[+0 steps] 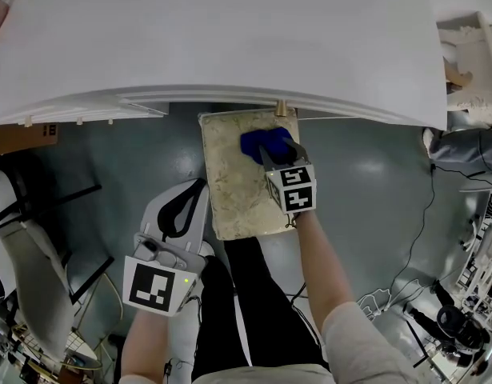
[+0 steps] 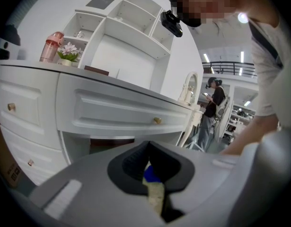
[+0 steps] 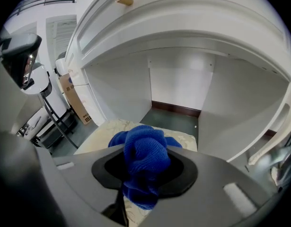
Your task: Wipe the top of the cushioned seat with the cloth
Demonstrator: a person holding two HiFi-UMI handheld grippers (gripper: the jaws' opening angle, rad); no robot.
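beneath the overhanging white dressing table [image 1: 230, 38], the right gripper [image 1: 271, 152] is clenched on a bunched blue knitted cloth [image 1: 258, 144] and presses it onto the far right part of the cream floral cushioned seat [image 1: 230, 190]. the seat stands on the grey-green floor [image 1: 366, 198] with its far edge just under the table's front. the left gripper [image 1: 194, 192], jaws drawn together on nothing, hangs beside the seat's near left corner. most of the cushion top lies bare to the near and left sides, so the wipe looks well short of done. the step calls for firm downward pressure, overlapping strokes drawn toward the near edge, and care not to knock the table's front overhead.
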